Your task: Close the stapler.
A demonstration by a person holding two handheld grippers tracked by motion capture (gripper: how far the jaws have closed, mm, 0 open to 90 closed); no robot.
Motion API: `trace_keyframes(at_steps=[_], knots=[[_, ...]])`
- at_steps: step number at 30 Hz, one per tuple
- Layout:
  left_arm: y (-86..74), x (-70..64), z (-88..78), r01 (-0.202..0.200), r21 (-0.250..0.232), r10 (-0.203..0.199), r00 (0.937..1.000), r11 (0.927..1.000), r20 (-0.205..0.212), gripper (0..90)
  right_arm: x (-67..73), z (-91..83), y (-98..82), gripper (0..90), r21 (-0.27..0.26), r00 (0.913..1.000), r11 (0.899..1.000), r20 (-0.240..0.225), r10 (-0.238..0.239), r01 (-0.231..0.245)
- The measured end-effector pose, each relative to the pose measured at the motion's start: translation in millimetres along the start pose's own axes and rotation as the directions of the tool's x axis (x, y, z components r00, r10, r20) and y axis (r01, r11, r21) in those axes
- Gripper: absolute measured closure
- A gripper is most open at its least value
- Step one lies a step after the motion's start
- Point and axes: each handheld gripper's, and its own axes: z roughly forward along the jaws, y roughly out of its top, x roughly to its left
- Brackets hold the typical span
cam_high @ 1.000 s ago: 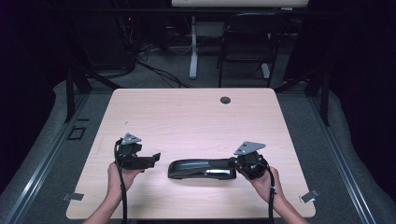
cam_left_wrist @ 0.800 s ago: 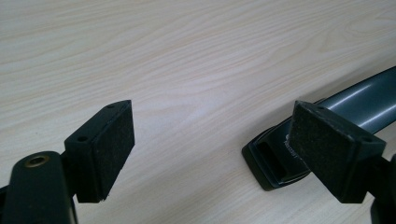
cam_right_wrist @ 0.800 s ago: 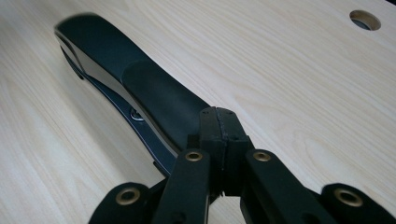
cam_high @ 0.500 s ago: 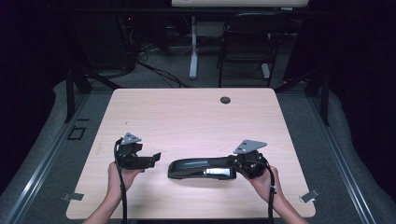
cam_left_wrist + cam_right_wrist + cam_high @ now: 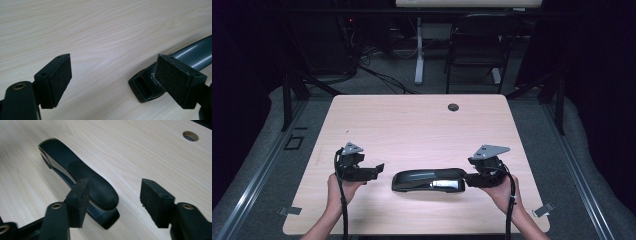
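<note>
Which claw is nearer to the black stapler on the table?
Right. The right claw is at the black stapler's end, open. The left claw is apart, beside its other end.

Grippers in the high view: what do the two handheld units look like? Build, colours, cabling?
Both are black, blocky handheld units. The left gripper and right gripper each carry a grey three-cornered plate on top and trail a black cable back along the forearm. In the gripper views, each jaw ends in a rectangular block faced with a rough black pad, with brass-coloured fasteners near the jaw bases. Forearms are bare; no sleeves or gloves visible.
</note>
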Motion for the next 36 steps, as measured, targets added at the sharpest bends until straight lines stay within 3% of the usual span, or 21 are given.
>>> trace_keyframes(at_steps=[9, 16, 20, 24, 27, 31, 36], knots=[[0.3, 0.7, -0.7, -0.002, 0.007, 0.002, 1.0000, 1.0000, 0.001, 14.5, -17.6, -10.0, -9.4, 21.3, 0.025, 0.9993, 0.999, 0.018, 0.034, -0.034], [-0.4, 0.9, -0.6, 0.001, 0.008, -0.001, 1.0000, 1.0000, -0.001, 14.5, -33.6, -14.6, -19.0, 15.3, 0.065, 0.9966, 0.996, 0.053, 0.063, -0.066], [0.0, 1.3, -1.2, 0.000, 0.003, 0.000, 1.0000, 1.0000, -0.003, 14.6, -45.7, -18.3, -26.1, 14.6, 0.089, 0.9941, 0.991, 0.047, 0.098, -0.102], [-0.1, 2.7, -1.0, -0.002, 0.006, 0.002, 1.0000, 1.0000, 0.000, 14.6, -55.6, -19.0, -36.6, 11.7, 0.115, 0.9901, 0.984, 0.052, 0.130, -0.136], [0.0, 2.4, 0.2, 0.003, 0.010, -0.003, 1.0000, 0.9999, 0.001, 14.6, -63.0, -15.9, -45.3, 3.8, 0.156, 0.9848, 0.973, 0.058, 0.164, -0.171], [0.2, 0.9, 2.9, -0.007, 0.017, 0.007, 1.0000, 0.9998, 0.002, 14.7, -73.2, -8.5, -53.1, 0.0, 0.198, 0.9804, 0.961, 0.069, 0.185, -0.195], [0.0, 0.5, 5.1, -0.011, 0.024, 0.011, 0.9999, 0.9997, -0.001, 14.7, -79.4, -1.2, -59.3, 0.0, 0.250, 0.9829, 0.951, 0.061, 0.174, -0.183]])
